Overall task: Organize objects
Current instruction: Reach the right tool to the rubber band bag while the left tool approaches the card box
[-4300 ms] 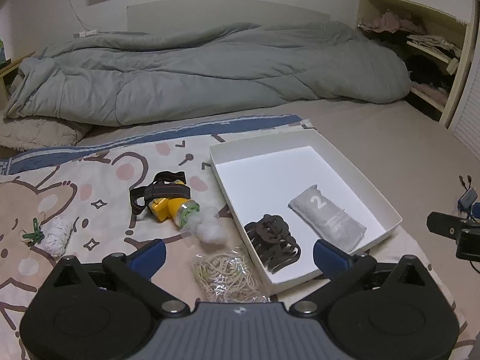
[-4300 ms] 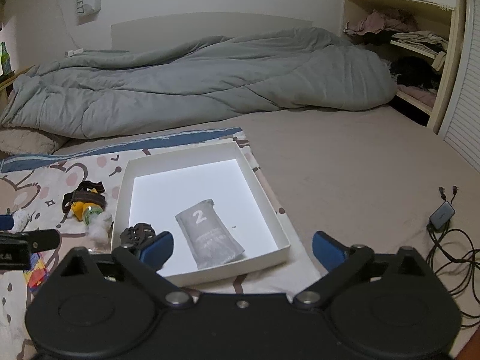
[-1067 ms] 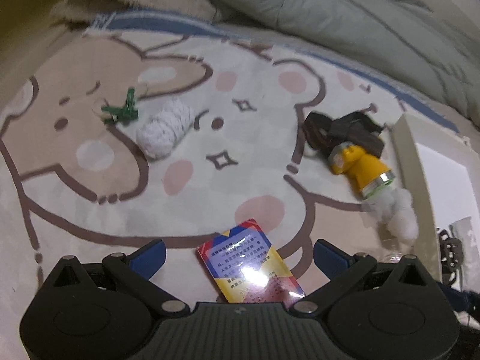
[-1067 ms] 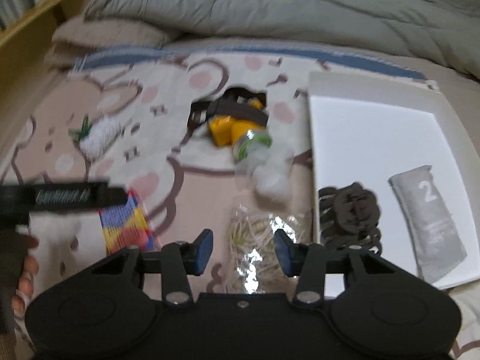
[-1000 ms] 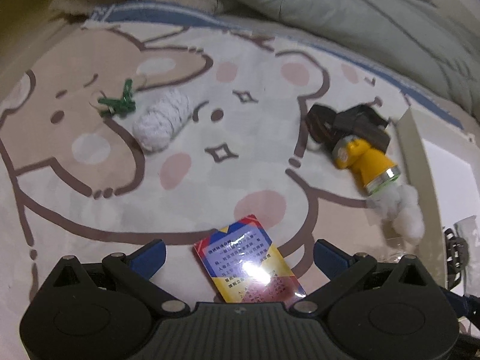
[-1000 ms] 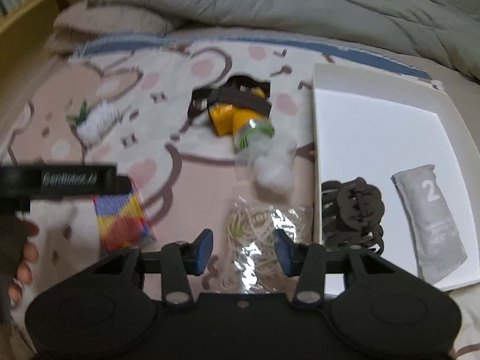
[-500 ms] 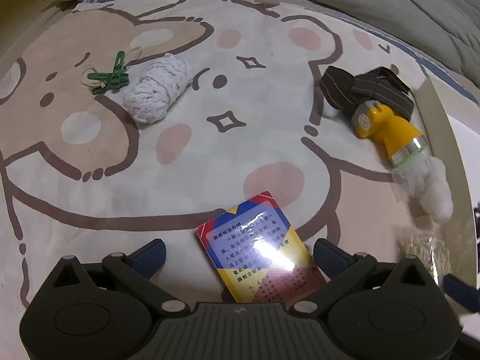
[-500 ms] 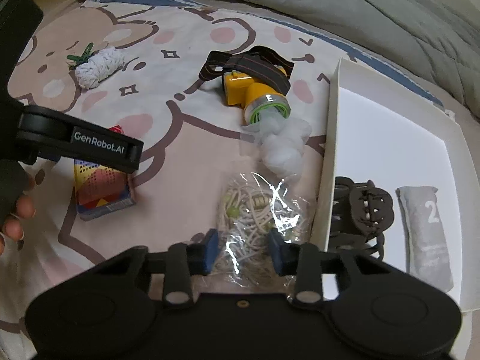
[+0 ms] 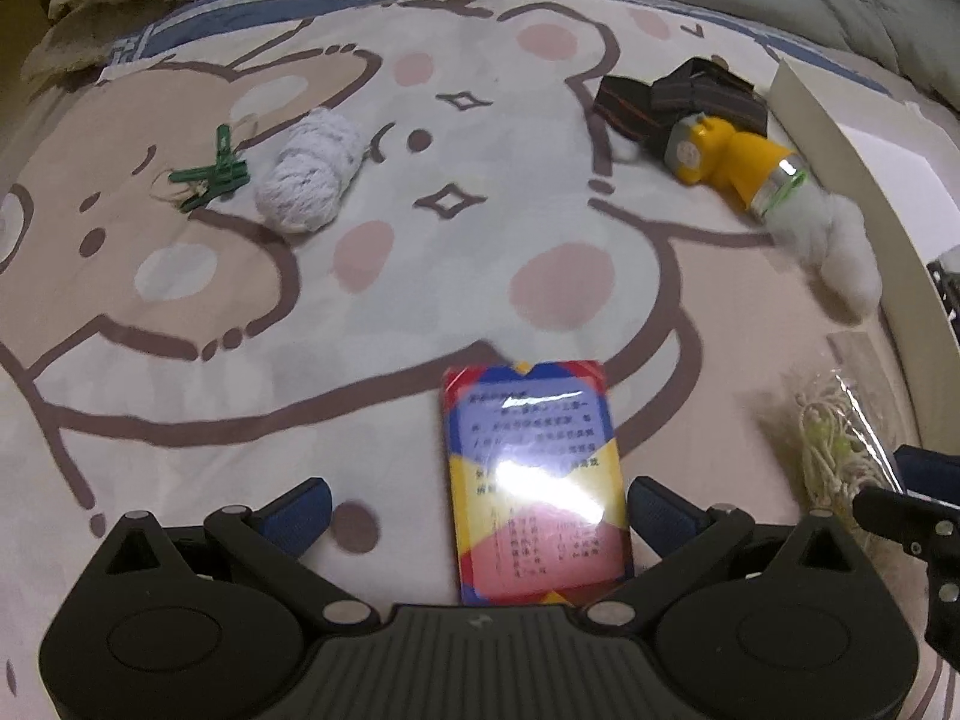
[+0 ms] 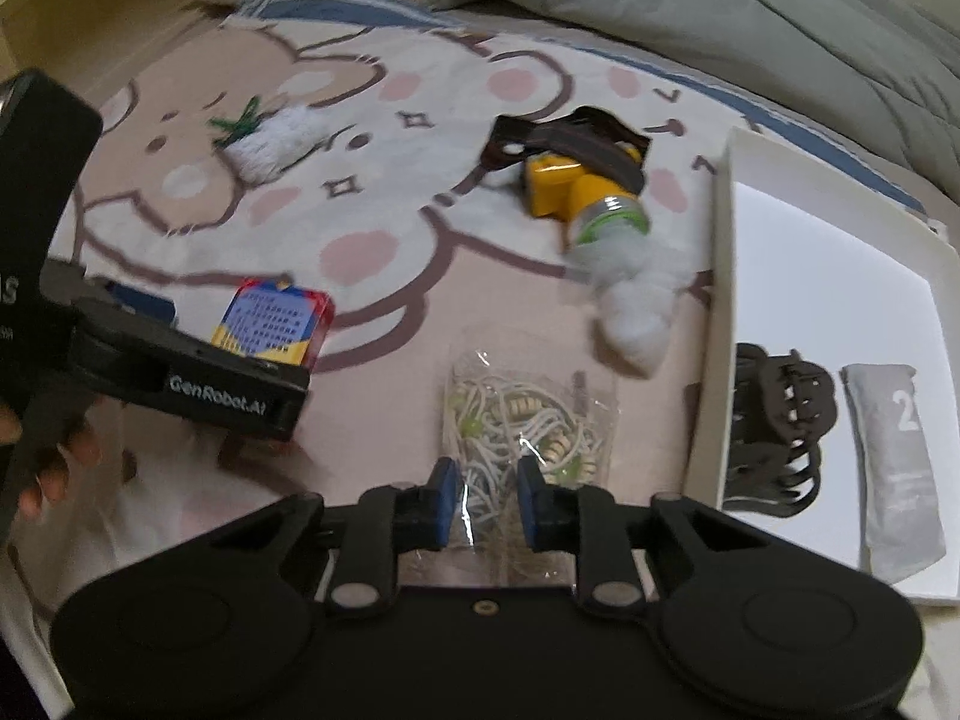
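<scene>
1. Far left on the cartoon-bear blanket [image 9: 198, 276]: green clothespin [image 9: 210, 176], touching a white bundle of yarn [image 9: 312, 168] just to its right.
2. Left gripper [image 9: 477, 507] spread wide, blue pads [image 9: 300, 510] on either side of a colourful card box [image 9: 534, 480] lying flat between them; neither pad touching the box, nothing grasped. From the right wrist view, same box [image 10: 276, 324] seen beyond the black finger marked "GenRobot.AI".
3. Middle, nearer the front: clear bag of rubber bands [image 10: 528, 414] flat on the blanket. Right gripper [image 10: 485, 501] narrowed to a small gap, blue pads [image 10: 444, 498] straddling the near edge of the bag; plastic between them, but contact on both sides not clear, so cannot tell whether clamped.
4. Behind the bag: yellow headlamp [image 10: 576, 192] with dark strap, lens end against a wad of white cotton [image 10: 636, 306].
5. Right: white tray [image 10: 714, 312], its left wall just beside the cotton and the bag. Inside, near the front: dark hair claw clip [image 10: 780, 420] against the left wall, grey sachet marked "2" [image 10: 894, 468] just right of it.
6. Along the back: grey duvet [image 10: 720, 0], bunched up.
</scene>
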The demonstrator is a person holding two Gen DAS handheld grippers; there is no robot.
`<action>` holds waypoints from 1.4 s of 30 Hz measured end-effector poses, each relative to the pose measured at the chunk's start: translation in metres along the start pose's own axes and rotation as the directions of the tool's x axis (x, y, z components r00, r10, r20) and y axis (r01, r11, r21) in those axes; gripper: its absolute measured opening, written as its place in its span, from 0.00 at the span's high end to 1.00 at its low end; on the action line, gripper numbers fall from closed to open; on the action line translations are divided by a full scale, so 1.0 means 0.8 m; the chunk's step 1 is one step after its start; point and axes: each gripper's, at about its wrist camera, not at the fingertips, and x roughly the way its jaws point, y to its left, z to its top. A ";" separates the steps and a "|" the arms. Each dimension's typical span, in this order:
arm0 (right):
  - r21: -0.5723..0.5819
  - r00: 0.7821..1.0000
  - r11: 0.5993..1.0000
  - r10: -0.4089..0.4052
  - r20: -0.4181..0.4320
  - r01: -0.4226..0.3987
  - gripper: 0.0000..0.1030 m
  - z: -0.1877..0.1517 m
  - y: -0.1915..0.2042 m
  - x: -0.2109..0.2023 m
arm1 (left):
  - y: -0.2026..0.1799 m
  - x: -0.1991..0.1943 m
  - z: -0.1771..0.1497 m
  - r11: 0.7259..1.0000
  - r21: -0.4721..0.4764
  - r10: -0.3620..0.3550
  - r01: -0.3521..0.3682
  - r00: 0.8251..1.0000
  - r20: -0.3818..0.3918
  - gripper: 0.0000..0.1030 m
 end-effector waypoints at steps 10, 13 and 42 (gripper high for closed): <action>0.094 0.998 0.994 0.056 0.032 -0.059 0.22 0.000 -0.008 -0.020 | 0.009 0.006 -0.006 0.999 0.030 0.019 -0.018 1.000 -0.020 0.00; 0.122 0.999 0.992 0.041 0.007 -0.042 0.16 0.001 -0.017 -0.012 | -0.004 0.014 -0.006 0.992 0.111 0.065 -0.063 0.998 -0.014 0.00; 0.250 0.993 0.964 0.108 -0.043 -0.094 0.21 0.000 -0.064 0.004 | -0.002 0.007 0.021 0.991 0.130 0.008 -0.007 1.000 -0.006 0.01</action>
